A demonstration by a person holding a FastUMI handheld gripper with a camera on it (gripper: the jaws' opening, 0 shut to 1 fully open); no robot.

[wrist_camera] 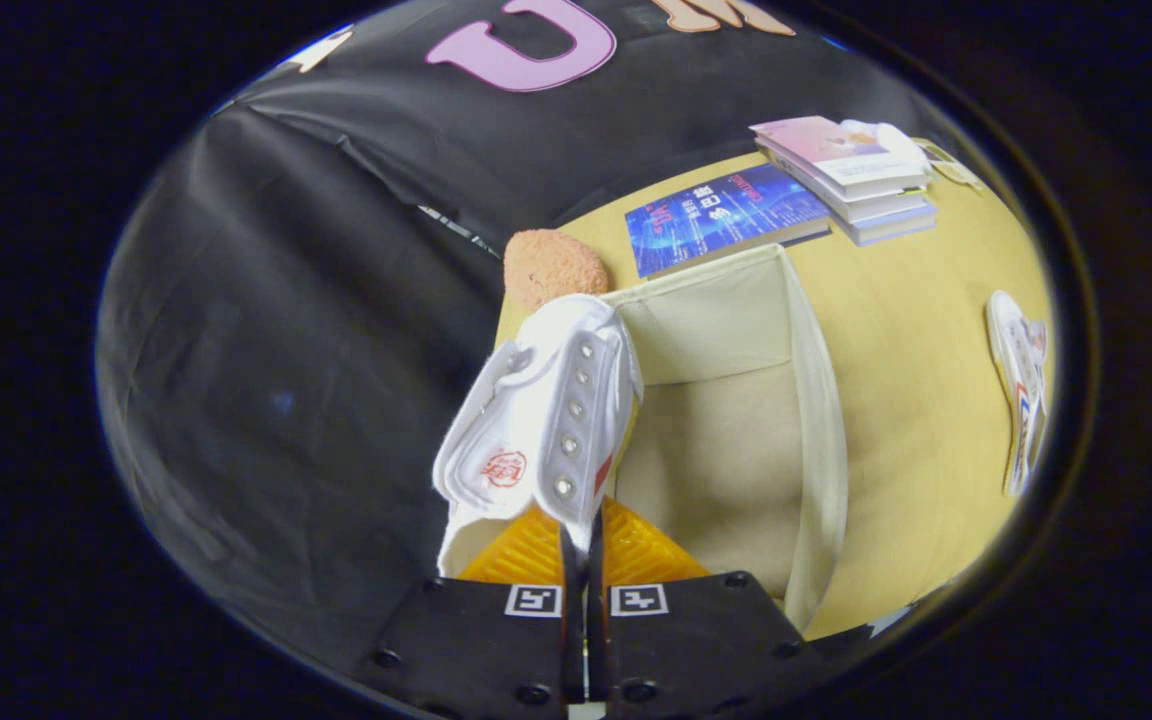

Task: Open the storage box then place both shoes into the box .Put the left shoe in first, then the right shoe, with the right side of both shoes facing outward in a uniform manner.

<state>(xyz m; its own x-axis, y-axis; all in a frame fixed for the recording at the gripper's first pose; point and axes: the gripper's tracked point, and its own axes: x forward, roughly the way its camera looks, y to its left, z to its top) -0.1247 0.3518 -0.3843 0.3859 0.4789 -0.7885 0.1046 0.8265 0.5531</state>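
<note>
Jaws pinch a white shoe (541,420) at its eyelet edge; toe hidden; open storage box (816,420) just beyond.

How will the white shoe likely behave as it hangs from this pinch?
The fingers are closed on a thin edge of the shoe, which hangs beside the open box. Held by one edge, it will probably swing and twist. The upper looks soft and folded, so likely floppy. It seems light; a pinch carries it.
</note>
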